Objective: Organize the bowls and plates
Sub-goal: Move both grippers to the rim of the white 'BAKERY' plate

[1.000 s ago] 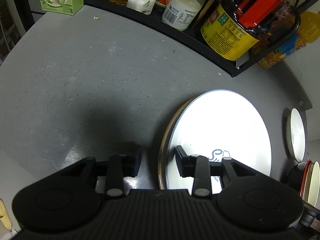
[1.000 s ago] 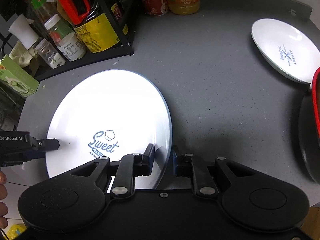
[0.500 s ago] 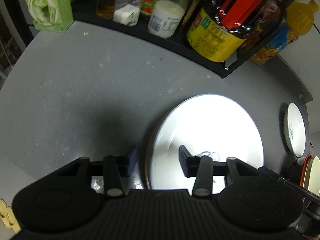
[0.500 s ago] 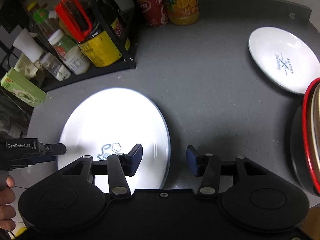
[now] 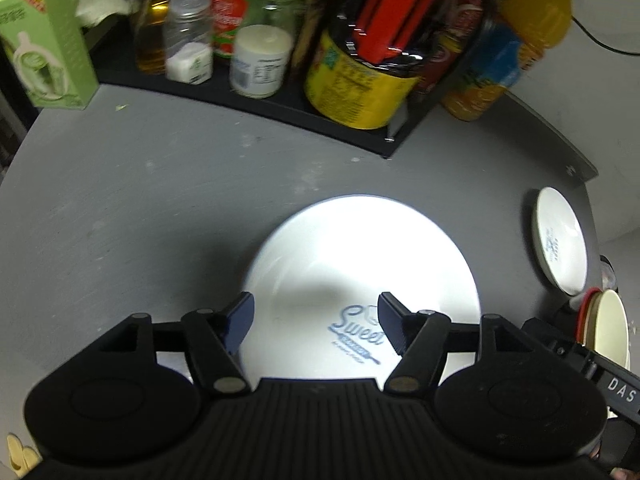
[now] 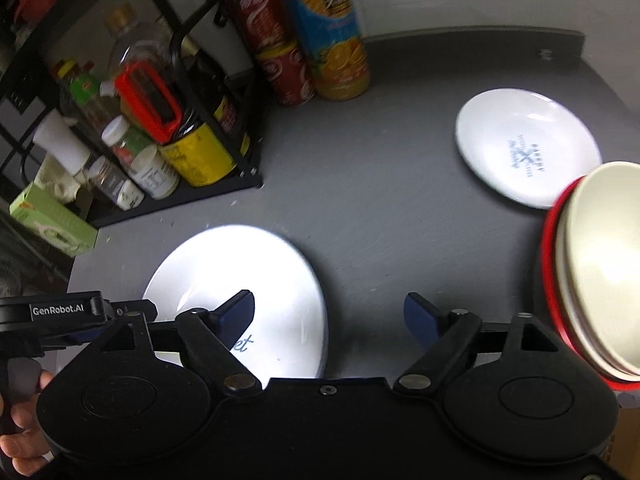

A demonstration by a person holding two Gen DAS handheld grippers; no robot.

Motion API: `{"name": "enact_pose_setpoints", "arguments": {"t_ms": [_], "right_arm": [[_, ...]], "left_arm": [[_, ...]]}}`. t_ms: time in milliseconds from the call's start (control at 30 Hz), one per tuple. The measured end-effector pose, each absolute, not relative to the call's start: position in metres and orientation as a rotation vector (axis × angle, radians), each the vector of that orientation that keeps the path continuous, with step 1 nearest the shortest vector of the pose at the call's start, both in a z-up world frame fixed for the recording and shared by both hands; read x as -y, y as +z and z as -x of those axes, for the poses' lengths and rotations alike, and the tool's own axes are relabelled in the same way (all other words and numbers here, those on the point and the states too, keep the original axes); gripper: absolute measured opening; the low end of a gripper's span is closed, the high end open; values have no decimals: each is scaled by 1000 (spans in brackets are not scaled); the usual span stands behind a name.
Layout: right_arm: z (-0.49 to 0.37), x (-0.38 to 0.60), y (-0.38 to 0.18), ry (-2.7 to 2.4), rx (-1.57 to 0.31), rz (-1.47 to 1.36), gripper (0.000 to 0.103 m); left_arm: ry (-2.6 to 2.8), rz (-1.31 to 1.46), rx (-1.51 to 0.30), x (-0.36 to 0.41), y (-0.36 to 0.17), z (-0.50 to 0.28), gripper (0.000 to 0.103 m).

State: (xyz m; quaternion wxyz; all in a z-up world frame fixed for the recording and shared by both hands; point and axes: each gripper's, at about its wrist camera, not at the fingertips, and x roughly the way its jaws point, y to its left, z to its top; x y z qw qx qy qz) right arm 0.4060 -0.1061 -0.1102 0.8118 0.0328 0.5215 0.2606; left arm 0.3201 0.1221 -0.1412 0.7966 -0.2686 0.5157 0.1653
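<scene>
Both grippers, left (image 5: 316, 322) and right (image 6: 330, 316), are held wide open and empty above the large plate (image 5: 360, 264), set flat on the counter (image 6: 380, 200), presumably as a stacking base, with the smaller plate (image 6: 524, 148) well apart

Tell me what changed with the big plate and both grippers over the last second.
The right gripper let go of the big plate: its jaws were pinching the rim, then opened wide and drew back. The left gripper also pulled back, jaws open on either side of the plate's near edge. The plate now lies flat on the grey counter. The small plate, the stacked bowls and the bottle rack stayed put.
</scene>
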Motion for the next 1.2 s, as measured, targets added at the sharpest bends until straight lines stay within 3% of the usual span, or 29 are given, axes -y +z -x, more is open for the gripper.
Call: {"name": "enact_pose_setpoints", "arguments": {"t_ms": [367,1200], "right_arm": [[-411,142,-93,471,-1052,-119,90],[-493,208,-82,424,-1019,-157,94]], "left_arm": [[250,522,-1106,-87,-129,-353,69],[275,521,-1137,-26,-124,-410,70]]}}
